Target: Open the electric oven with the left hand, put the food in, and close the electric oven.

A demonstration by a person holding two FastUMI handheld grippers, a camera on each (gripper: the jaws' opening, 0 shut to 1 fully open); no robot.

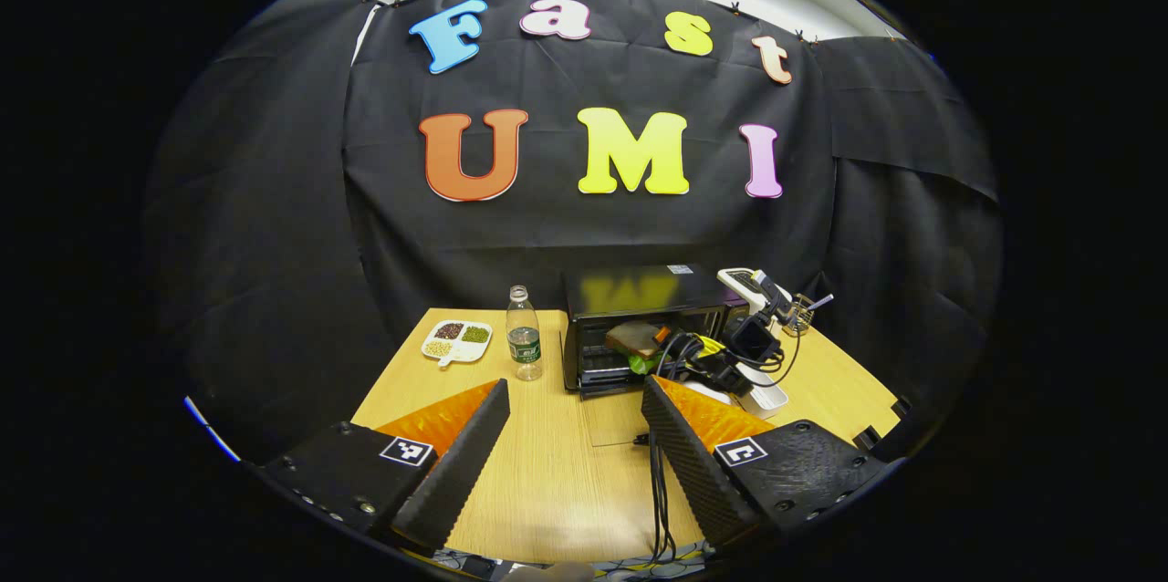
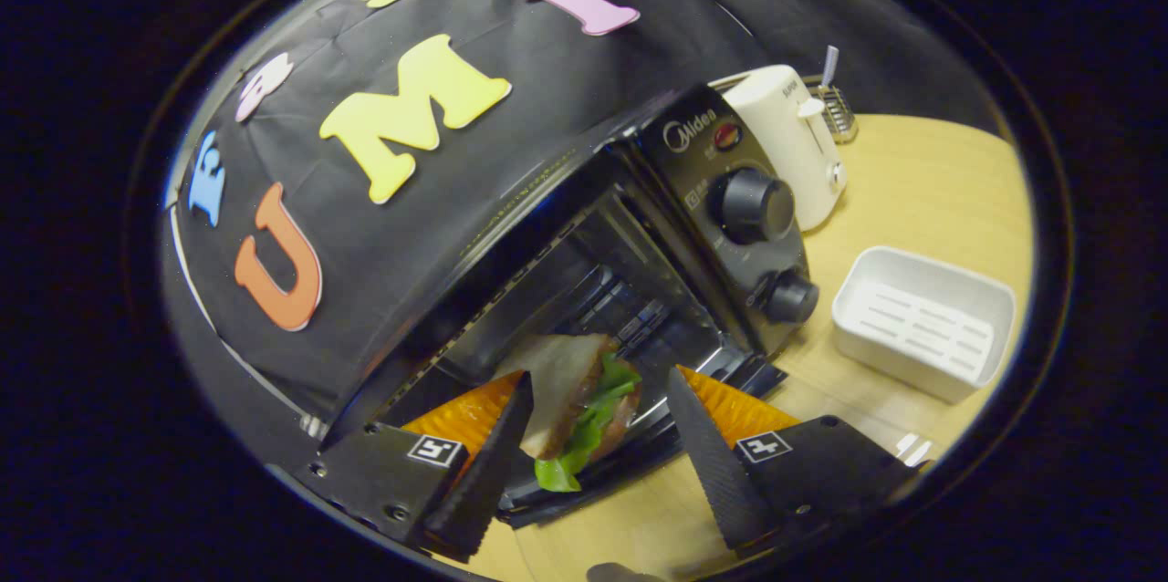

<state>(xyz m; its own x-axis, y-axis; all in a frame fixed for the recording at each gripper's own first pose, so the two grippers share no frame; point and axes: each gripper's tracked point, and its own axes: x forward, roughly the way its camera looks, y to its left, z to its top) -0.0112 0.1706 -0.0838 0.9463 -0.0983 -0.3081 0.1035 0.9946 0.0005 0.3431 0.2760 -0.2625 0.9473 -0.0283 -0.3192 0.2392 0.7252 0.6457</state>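
In the left gripper view the left gripper (image 1: 575,436) hangs back over the worktop (image 1: 566,482), jaws apart and empty, the oven (image 1: 639,317) already open. In the right gripper view the right gripper (image 2: 598,436) has its jaws apart around the sandwich (image 2: 575,400), which seems to rest at the oven's mouth, so only release and closing remain.

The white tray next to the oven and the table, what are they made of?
The white tray looks like smooth matte plastic, with moulded ribs across its floor, though ceramic is possible. The table looks like light wood or a wood-look laminate: pale grain lines show across its surface.
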